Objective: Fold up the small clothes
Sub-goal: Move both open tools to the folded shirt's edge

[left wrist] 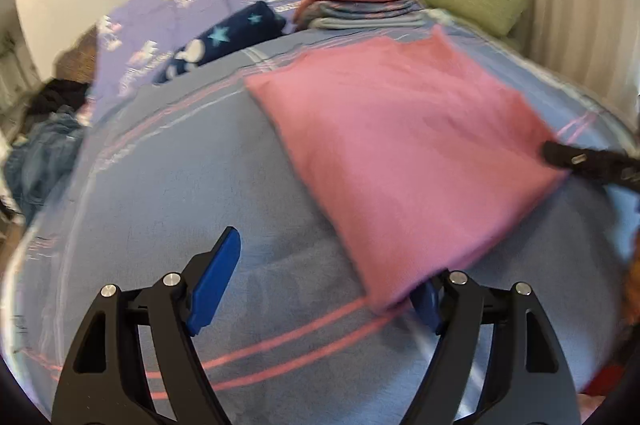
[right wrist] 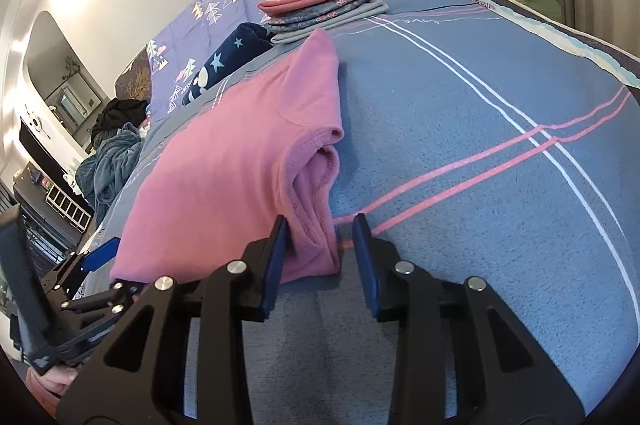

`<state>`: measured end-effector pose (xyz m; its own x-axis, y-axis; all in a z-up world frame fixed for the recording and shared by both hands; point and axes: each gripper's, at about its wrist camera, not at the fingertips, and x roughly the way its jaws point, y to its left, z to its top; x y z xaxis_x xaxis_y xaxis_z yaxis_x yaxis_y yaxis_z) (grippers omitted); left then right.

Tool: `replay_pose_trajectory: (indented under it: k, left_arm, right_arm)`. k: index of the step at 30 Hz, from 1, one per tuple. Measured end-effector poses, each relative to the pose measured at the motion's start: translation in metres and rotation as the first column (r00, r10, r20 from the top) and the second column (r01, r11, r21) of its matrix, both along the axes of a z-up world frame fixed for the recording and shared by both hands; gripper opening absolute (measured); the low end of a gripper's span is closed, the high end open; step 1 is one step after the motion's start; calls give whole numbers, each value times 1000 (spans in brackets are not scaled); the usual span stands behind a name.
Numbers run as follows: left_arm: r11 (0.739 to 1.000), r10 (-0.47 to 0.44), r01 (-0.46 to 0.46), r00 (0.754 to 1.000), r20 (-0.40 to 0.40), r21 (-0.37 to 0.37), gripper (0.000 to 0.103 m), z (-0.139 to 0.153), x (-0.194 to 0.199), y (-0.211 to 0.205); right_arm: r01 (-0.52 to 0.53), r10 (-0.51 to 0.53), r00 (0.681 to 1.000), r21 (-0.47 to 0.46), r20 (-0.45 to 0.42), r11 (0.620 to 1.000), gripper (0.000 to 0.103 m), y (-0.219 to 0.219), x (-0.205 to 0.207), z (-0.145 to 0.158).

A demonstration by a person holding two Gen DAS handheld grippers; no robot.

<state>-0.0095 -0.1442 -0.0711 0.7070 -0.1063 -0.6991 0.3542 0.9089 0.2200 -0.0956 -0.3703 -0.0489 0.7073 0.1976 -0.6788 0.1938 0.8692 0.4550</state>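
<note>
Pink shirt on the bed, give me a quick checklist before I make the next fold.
1. Pink shirt lies flat on the blue blanket: ok.
2. Right tongs open around the shirt's near corner, cloth between the jaws: ok.
3. Left tongs open; one finger stands clear, the other is under the shirt's corner: ok.
4. Firm grip on the shirt: not ok, neither pair has closed.
5. Folded pile sits apart, past the shirt's far end: ok.
6. Shirt's layers lined up underneath: cannot tell.
</note>
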Motion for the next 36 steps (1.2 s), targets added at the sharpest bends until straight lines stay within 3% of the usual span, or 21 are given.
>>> replay_pose_trajectory:
  k: [2, 7, 10, 14, 16, 18, 20, 24, 26, 28, 30, 33, 36]
  left_arm:
    - [999, 39, -40, 999, 14, 34, 82, -4, 1, 9]
    - [996, 85, -84, 996, -18, 12, 82, 0, 1, 25]
    - [998, 50, -50, 999, -10, 31, 82, 3, -5, 20]
    - [999, -24, 21, 997, -78, -43, 80, 14, -14, 32]
    - [991, -77, 65, 992, -100, -121, 67, 28, -18, 41]
    - [971, -119, 92, 987, -111, -221, 40, 43, -17, 47]
    - [943, -160, 125, 983, -89, -308, 25, 57, -15, 47]
    - [913, -227, 192, 972, -56, -360, 25, 63, -2, 27]
    - [923, -229, 195, 971, -65, -331, 25, 50, 9, 13]
    - [950, -191, 147, 971, -142, -274, 25, 22, 25, 3]
    - [955, -179, 128, 968, -176, -268, 25, 0, 31, 3]
    - [950, -213, 173, 968, -135, -260, 30, 6, 19, 1]
    - [940, -227, 180, 964, -136, -289, 36, 16, 17, 1]
  right_arm:
    - [1, -1, 1000, 8, -4, 1000, 32, 0, 0, -1]
    - [14, -14, 1000, 20, -16, 1000, 31, -2, 0, -1]
    - [16, -15, 1000, 9, -17, 1000, 31, -2, -1, 0]
    - [26, -26, 1000, 21, -15, 999, 32, -6, -5, 6]
    - [28, -28, 1000, 9, 9, 1000, 24, -7, -7, 17]
    - [2, 0, 999, -38, 53, 999, 23, -2, -6, 31]
    - [-51, 62, 992, -96, 112, 994, 23, 10, 0, 48]
    - [-152, 169, 974, -113, 154, 982, 23, 32, 21, 60]
    - [-156, 170, 977, -112, 128, 981, 23, 34, 32, 52]
    - [-156, 162, 985, -95, 62, 983, 20, 33, 44, 34]
    - [-127, 124, 992, -90, -39, 988, 4, 25, 53, 8]
    - [-110, 110, 994, 22, -18, 994, 4, 7, 49, 5]
    - [-106, 107, 994, 15, -12, 994, 7, 2, 48, 10]
